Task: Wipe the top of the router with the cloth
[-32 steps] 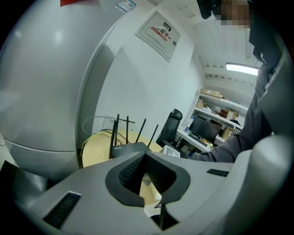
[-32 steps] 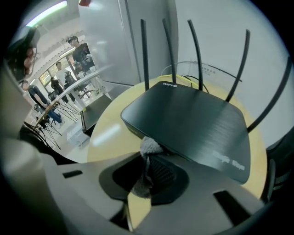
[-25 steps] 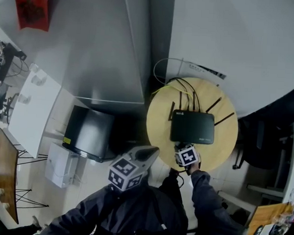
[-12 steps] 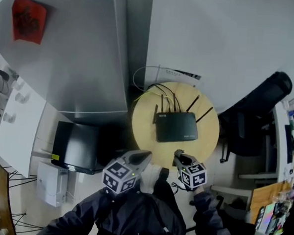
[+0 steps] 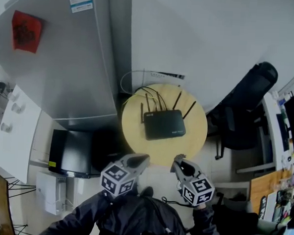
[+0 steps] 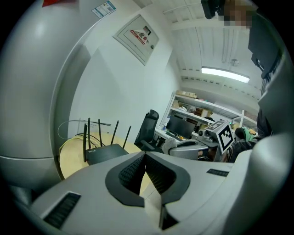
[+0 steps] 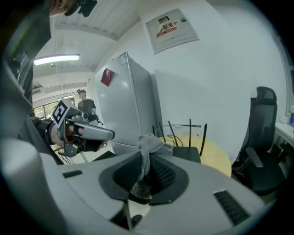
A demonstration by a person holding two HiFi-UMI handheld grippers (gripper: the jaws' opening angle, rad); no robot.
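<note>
A black router (image 5: 165, 124) with several upright antennas sits on a round wooden table (image 5: 195, 135); it also shows as the router (image 6: 106, 152) and router (image 7: 187, 152) in the two gripper views. My right gripper (image 5: 176, 159) is held short of the table's near edge, shut on a grey cloth (image 7: 146, 158) pinched between its jaws. My left gripper (image 5: 143, 159) is beside it, level with it, jaws shut with nothing between them. Both are clear of the router.
A tall grey fridge (image 5: 71, 60) stands left of the table, a black box (image 5: 73, 147) below it. Cables (image 5: 134, 84) loop behind the router. A black office chair (image 5: 244, 105) is at the right, next to cluttered shelves (image 5: 284, 148).
The right gripper has pulled back from the router's near edge to off the table. The view has shifted, so the table sits further left and higher. The left gripper stays shut.
</note>
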